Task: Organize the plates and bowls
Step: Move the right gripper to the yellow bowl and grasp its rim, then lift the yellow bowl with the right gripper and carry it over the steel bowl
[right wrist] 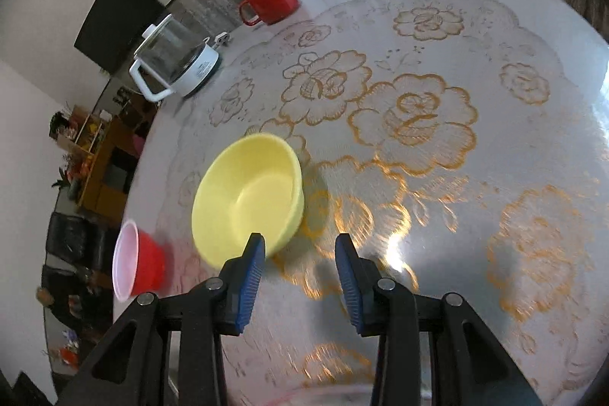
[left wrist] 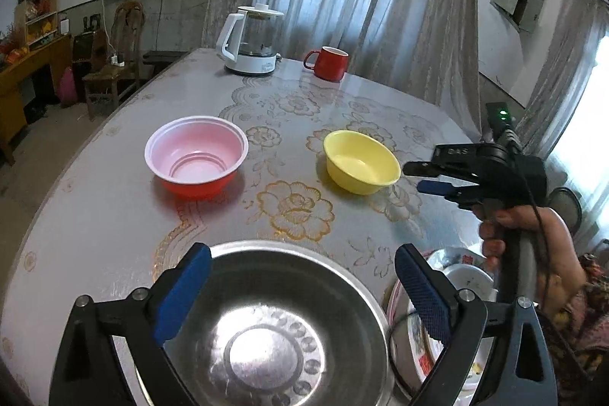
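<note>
A steel bowl (left wrist: 274, 326) sits at the near table edge, under and between the wide-open fingers of my left gripper (left wrist: 300, 288). A red bowl with a pale pink inside (left wrist: 196, 156) stands mid-left, and a yellow bowl (left wrist: 359, 160) mid-right. My right gripper (left wrist: 422, 177) hovers just right of the yellow bowl, open and empty. In the right wrist view my right gripper (right wrist: 298, 273) is open, its left finger close to the yellow bowl's (right wrist: 247, 196) near rim. The red bowl (right wrist: 137, 265) lies further left. Patterned plates (left wrist: 449, 292) are stacked right of the steel bowl.
A white electric kettle (left wrist: 251, 40) and a red mug (left wrist: 327, 62) stand at the far side of the round table (left wrist: 114, 215), which has a floral cloth. The kettle (right wrist: 175, 63) and mug (right wrist: 270, 0) also show in the right wrist view. A wooden chair (left wrist: 110, 63) stands beyond the table's left edge.
</note>
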